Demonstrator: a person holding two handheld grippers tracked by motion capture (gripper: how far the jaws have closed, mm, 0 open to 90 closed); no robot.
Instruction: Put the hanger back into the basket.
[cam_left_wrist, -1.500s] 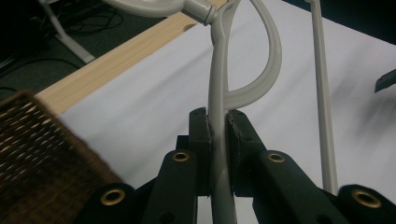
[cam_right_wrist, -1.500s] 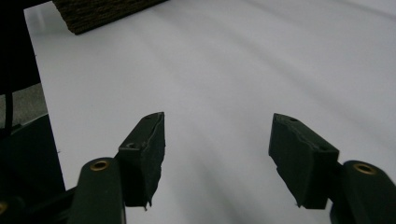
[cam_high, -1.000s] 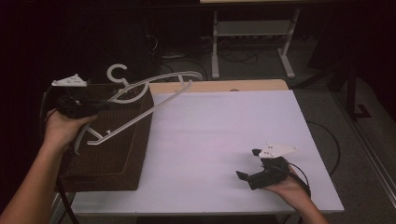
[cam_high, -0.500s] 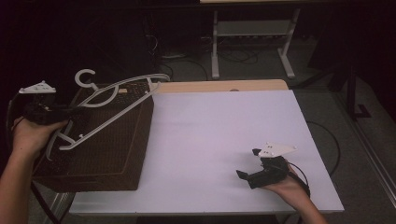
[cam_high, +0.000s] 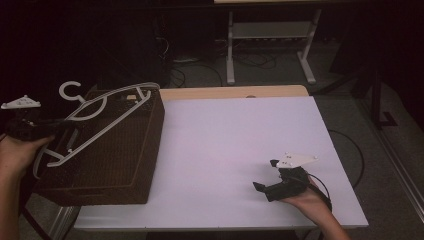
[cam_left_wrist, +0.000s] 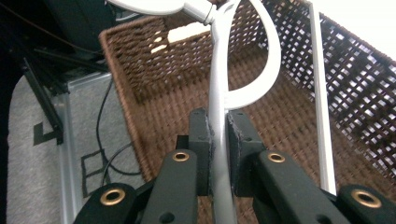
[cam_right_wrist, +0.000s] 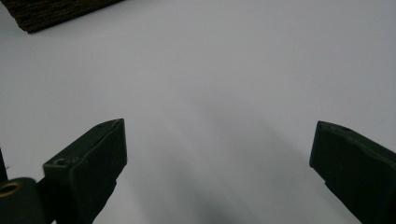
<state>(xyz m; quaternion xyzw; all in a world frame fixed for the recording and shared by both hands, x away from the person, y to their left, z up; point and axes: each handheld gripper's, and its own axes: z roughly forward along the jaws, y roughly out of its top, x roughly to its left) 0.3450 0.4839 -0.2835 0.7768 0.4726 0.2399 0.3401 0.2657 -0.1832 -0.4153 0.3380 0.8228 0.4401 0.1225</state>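
Note:
A white plastic hanger lies tilted across the top of a dark brown woven basket at the table's left end. My left gripper is shut on one arm of the hanger, its pads pressed on both sides of the white bar, above the basket's inside. The hook points to the far left. My right gripper rests low over the white table near its front right, jaws wide open with nothing between them.
The basket overhangs the table's left edge. Beyond the table's far edge stands a grey metal rack with cables on the floor. A corner of the basket shows in the right gripper view.
My left gripper has carried the hanger to the left and slightly down over the basket. The right gripper has stayed where it was.

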